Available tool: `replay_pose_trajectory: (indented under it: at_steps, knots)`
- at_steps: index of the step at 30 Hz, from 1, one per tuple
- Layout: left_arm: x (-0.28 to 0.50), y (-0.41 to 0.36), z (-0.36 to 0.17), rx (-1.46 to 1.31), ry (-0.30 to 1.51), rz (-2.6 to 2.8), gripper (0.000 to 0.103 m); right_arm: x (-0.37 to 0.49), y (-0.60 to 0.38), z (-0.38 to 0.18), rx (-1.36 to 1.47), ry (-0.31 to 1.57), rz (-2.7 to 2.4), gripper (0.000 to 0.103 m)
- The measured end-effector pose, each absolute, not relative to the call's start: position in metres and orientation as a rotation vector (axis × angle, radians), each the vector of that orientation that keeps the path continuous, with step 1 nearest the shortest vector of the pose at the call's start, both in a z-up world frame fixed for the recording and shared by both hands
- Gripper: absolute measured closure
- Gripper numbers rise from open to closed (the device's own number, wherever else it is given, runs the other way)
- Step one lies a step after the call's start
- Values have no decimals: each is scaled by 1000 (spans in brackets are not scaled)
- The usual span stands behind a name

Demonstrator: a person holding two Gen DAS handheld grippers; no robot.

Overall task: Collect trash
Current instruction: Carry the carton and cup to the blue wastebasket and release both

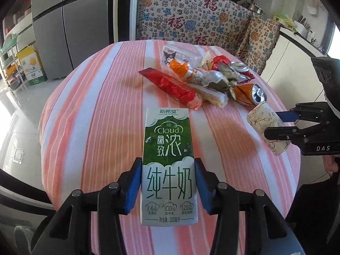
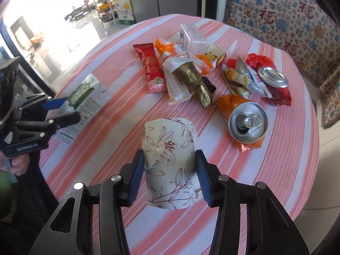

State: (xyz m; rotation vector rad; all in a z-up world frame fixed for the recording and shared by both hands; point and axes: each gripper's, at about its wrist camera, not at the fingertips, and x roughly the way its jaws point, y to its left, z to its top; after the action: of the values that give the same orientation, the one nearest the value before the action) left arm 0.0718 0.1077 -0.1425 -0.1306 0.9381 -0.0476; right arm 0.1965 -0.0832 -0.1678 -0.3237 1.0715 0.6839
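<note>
My left gripper (image 1: 167, 182) is shut on a green and white milk carton (image 1: 169, 165) and holds it over the near part of the table; both show in the right wrist view, the gripper (image 2: 63, 108) and the carton (image 2: 85, 99). My right gripper (image 2: 170, 174) is shut on a flowered paper cup (image 2: 170, 165), also in the left wrist view (image 1: 267, 127), where the right gripper (image 1: 276, 123) is at the right. A pile of trash lies beyond: a red wrapper (image 2: 149, 68), a gold wrapper (image 2: 195, 80), two crushed cans (image 2: 247, 123) (image 2: 273, 77).
A round table with a pink and white striped cloth (image 1: 95, 106) holds the pile. A clear plastic box (image 1: 180, 56) lies at the pile's far side. A patterned chair cover (image 1: 191, 17) stands behind the table, a fridge (image 1: 63, 21) at the left.
</note>
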Motion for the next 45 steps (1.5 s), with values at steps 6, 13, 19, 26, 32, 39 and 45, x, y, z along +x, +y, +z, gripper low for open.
replay_pose_trajectory:
  at_steps: [6, 13, 19, 26, 32, 39, 45]
  knots:
    - [82, 51, -118, -150, 901, -185, 55, 198, -159, -145, -121, 1026, 630, 55]
    - [121, -50, -100, -122, 884, -379, 55, 207, -290, -121, 30, 971, 406, 55]
    - [163, -154, -103, -77, 888, -545, 55, 222, -391, -140, 125, 999, 217, 54]
    - [209, -261, -132, -45, 928, -656, 55, 235, -489, -177, 284, 1031, 63, 54]
    - [240, -324, -166, -27, 980, -683, 55, 239, -537, -206, 403, 1029, 4, 54]
    - [266, -350, -198, -33, 1029, -684, 54, 243, -564, -222, 475, 1021, -9, 54]
    - [280, -363, -212, -21, 1040, -693, 52, 244, -575, -227, 519, 1004, -19, 50]
